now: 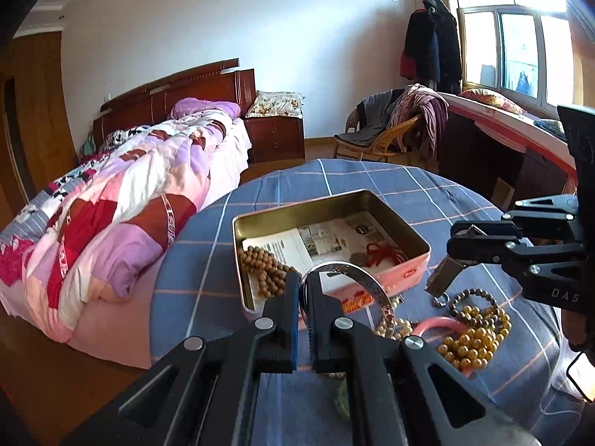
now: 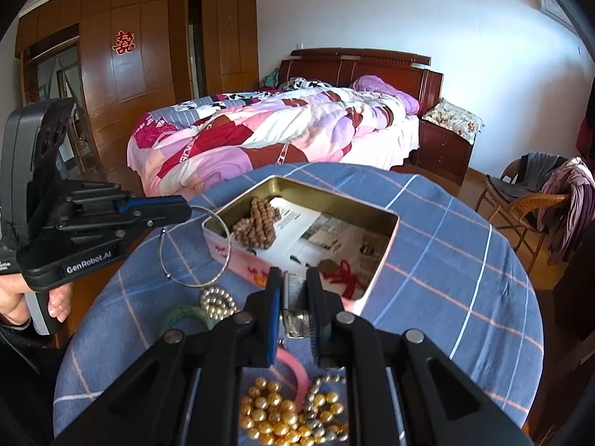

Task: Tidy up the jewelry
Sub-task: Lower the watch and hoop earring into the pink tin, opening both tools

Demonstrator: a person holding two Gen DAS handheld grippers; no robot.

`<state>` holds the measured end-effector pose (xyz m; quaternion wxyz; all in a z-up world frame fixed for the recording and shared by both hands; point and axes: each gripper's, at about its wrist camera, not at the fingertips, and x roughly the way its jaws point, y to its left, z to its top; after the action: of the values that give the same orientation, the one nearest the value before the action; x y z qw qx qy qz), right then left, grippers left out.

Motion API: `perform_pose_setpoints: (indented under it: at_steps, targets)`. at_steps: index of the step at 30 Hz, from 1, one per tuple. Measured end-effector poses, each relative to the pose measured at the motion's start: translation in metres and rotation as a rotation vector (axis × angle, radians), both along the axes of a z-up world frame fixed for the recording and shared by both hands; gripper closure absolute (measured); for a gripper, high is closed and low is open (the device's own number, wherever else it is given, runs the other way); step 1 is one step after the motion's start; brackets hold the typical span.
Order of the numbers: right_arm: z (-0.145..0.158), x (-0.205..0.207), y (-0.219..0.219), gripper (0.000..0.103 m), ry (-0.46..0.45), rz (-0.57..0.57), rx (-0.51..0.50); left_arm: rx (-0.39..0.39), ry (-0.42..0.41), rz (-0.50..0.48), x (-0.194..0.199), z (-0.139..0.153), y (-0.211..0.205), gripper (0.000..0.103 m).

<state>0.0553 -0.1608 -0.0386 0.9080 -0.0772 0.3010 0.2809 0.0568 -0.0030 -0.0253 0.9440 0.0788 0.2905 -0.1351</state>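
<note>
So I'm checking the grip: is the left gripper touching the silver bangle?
Touching. The right wrist view shows the left gripper shut on the silver bangle, which hangs from its tips.

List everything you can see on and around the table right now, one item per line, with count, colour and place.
Table: one, blue plaid cloth, centre.
Tin box: one, pink outside, gold inside, open on the table.
Wooden beads: one string, brown, inside the tin.
Printed paper: one sheet, white, lining the tin.
Red cord: one, in the tin's corner.
Silver bangle: one, held in the left claw.
Metal clip: one, silver, held in the right claw.
Gold beads: one heap, on the cloth.
Pink bangle: one, by the gold beads.
Bed: one, pink patchwork quilt, behind the table.
Wicker chair: one, draped with clothes.
Left claw: shut on the bangle.
Right claw: shut on the clip.
</note>
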Motion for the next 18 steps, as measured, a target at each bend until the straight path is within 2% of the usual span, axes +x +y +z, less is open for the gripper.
perform_pose_setpoints:
  at_steps: [18]
  targets:
    - [0.013,0.037,0.009,0.088,-0.027,-0.022,-0.022,0.082,-0.011,0.009,0.042,0.009,-0.001,0.100]
